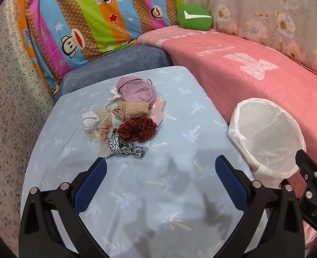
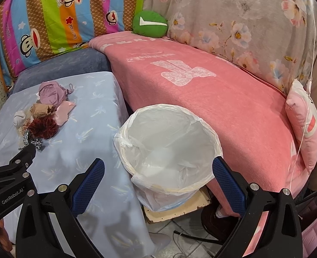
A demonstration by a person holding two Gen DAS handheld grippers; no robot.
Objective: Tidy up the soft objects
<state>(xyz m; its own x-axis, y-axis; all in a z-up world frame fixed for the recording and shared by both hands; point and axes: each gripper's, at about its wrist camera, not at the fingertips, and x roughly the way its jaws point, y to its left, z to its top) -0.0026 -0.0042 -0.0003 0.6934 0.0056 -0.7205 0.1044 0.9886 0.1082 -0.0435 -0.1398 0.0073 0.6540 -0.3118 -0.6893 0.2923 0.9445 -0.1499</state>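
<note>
So both grippers are wide open with nothing in them. Left gripper (image 1: 159,176) hangs over the blue palm-print bench (image 1: 180,193), just short of the pile of soft stuff (image 1: 128,118): red scrunchie (image 1: 137,129), leopard tie (image 1: 124,148), lilac cloth (image 1: 136,90). Right gripper (image 2: 158,177) hovers over the bag-lined bin (image 2: 169,142) beside the bench.
</note>
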